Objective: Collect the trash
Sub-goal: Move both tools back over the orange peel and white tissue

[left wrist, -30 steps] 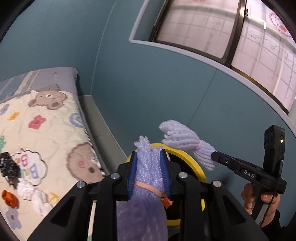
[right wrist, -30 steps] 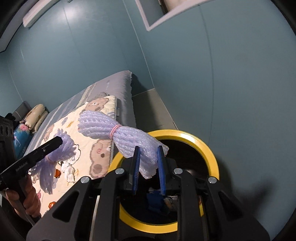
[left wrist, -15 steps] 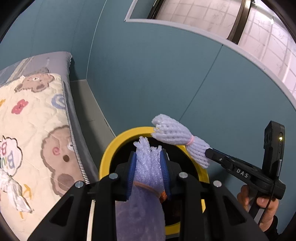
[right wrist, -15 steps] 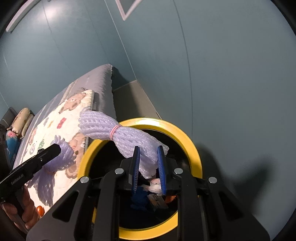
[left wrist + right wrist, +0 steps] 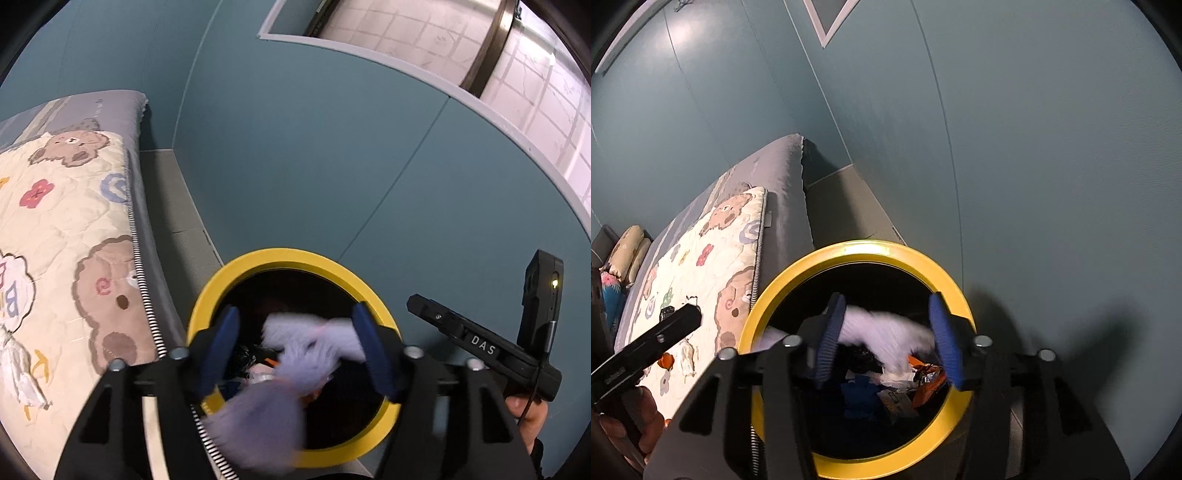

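A black trash bin with a yellow rim (image 5: 236,273) (image 5: 945,280) stands between the bed and the teal wall. My left gripper (image 5: 297,343) is open above its mouth. A purple foam net (image 5: 258,417) blurs as it drops below the fingers. My right gripper (image 5: 888,339) is open over the bin too. A second purple foam net (image 5: 886,332) falls, blurred, between its fingers; it also shows in the left wrist view (image 5: 314,332). Wrappers (image 5: 923,376) lie inside the bin.
The bed with a bear-print quilt (image 5: 55,229) (image 5: 713,258) lies left of the bin. White crumpled paper (image 5: 18,373) and an orange scrap (image 5: 666,360) lie on the quilt. The teal wall (image 5: 1034,166) is close behind. A window (image 5: 517,66) sits at the upper right.
Both grippers have opened over the bin and let go of their purple foam nets, which are now falling into it. Both moved closer above the bin.
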{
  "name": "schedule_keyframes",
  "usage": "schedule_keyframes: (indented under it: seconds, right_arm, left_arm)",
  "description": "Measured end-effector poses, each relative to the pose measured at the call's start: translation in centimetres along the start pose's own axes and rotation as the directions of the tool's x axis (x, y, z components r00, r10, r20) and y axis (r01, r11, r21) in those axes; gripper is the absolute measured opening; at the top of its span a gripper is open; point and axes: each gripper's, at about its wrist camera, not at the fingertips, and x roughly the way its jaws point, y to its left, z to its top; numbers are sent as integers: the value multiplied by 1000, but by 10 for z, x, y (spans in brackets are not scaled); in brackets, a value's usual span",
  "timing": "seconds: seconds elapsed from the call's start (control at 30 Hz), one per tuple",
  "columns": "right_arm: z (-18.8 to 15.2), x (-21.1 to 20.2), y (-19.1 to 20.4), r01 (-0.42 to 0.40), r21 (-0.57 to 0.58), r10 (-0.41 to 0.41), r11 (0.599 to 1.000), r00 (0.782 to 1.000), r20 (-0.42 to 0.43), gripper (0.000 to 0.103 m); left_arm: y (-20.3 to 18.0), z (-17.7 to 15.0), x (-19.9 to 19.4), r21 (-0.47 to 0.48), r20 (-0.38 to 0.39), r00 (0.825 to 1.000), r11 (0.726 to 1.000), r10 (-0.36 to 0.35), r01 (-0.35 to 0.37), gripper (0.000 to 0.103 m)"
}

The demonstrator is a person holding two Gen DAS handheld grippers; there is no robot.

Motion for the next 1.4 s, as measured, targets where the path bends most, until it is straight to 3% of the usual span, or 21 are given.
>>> schedule_keyframes:
  seconds: [0.17, 0.4, 0.67, 1.07, 1.4]
  right_arm:
    - [-3, 1, 7, 3, -2, -3, 1000, 1000, -25, 62]
    - [-10, -2, 35, -54, -56, 51, 997, 997, -54, 72]
    - [-16, -7, 106, -179, -185, 170, 966, 984, -61, 82]
    - [-28, -1, 222, -317, -334, 298, 888, 948, -110, 83]
    - [-55, 22, 294, -372, -432, 320, 822, 928, -191, 83]
  left_arm:
    - [14, -3, -25, -32, 32, 998, 998, 55, -54, 83]
    - [52, -10, -52, -65, 43, 986, 986, 159, -156, 88]
    - [112, -18, -94, -134, 63, 963, 958, 263, -253, 92]
    - [199, -39, -155, -256, 81, 912, 893, 402, -371, 93]
    - [265, -57, -179, -351, 52, 873, 827, 485, -438, 93]
